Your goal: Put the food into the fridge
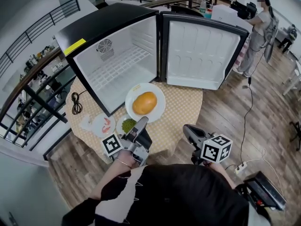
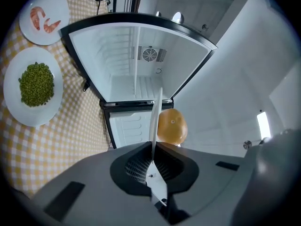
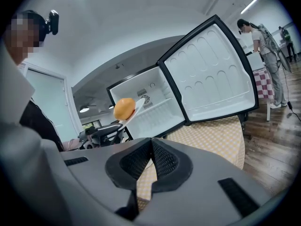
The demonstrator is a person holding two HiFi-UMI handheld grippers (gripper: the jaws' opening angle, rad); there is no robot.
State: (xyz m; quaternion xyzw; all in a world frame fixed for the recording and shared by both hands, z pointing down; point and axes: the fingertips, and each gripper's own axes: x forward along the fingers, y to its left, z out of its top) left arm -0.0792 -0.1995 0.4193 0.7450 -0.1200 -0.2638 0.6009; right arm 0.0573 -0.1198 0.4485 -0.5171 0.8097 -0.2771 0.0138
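- The left gripper (image 2: pixel 153 147) pinches the rim of a white round plate (image 1: pixel 153 91), which it holds just in front of the open mouth of the black mini fridge (image 1: pixel 117 65). A smooth orange-brown round food (image 1: pixel 145 102) sits loose on the plate.
- The main risk is that the food rolls off. Only one edge of the plate is pinched, so any tilt on the way into the fridge could tip it onto the round yellow-checked worktop (image 1: pixel 183 107).
- The plate's far rim could catch the fridge's lower lip or its white wire shelf (image 1: pixel 120 67) if it goes in too low.
- The right gripper (image 3: pixel 151 142) is empty, with its tips pressed together. It hangs near the worktop's edge, well back from the fridge, so it gives the plate no support.
- A small plate of green peas (image 1: pixel 128 125) and a small plate of pink shrimp (image 1: pixel 103 125) wait further from the fridge, beside the left gripper.
- The left gripper view shows the held plate edge-on, so its underside is hidden. I cannot tell what the food is, perhaps a bun or a fruit.
- The fridge's deepest corners are hard to make out.
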